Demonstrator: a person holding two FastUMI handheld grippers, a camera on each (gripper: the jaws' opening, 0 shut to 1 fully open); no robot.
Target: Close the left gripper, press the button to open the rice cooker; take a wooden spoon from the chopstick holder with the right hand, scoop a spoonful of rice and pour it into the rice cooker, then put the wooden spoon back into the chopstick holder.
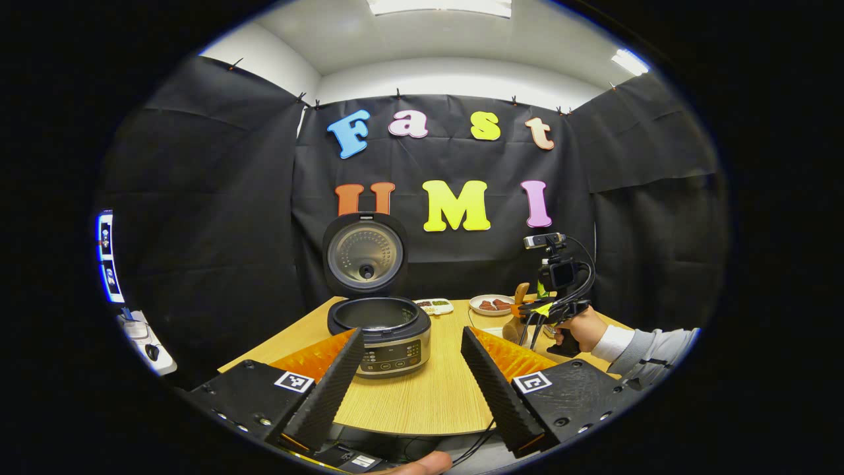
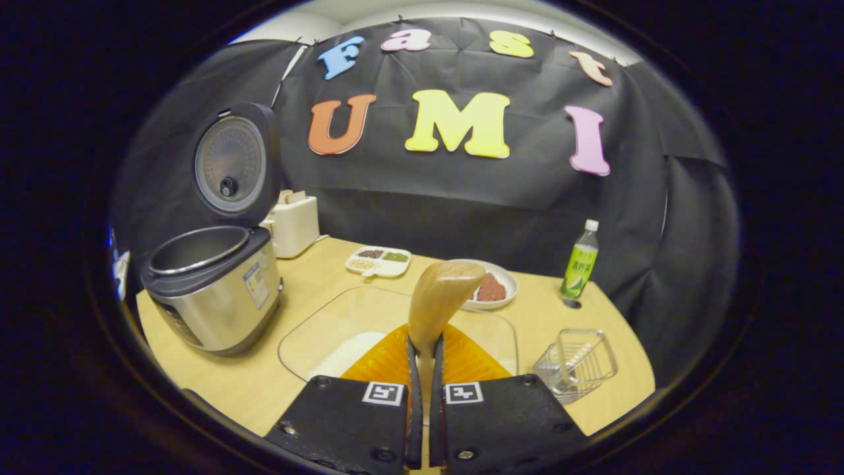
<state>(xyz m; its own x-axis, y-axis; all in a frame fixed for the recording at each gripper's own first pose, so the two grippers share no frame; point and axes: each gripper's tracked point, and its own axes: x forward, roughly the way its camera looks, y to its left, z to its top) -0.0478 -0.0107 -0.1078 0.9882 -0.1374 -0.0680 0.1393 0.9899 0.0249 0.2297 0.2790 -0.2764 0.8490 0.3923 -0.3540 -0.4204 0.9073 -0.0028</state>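
Wooden spoon (image 2: pixel 440 293) stands clamped between the right gripper (image 2: pixel 422 369) fingers, bowl up over the glass rice bowl (image 2: pixel 316 330). Left gripper (image 1: pixel 409 369) hangs back, jaws spread wide. Tilted carelessly, it may spill rice short of the open rice cooker (image 2: pixel 211 290). Bottle (image 2: pixel 580 260) label isn't readable.

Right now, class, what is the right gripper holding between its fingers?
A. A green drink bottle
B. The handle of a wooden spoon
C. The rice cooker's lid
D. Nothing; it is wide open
B: in the right gripper view, the right gripper has both fingers pressed on the wooden spoon, whose bowl rises above them.
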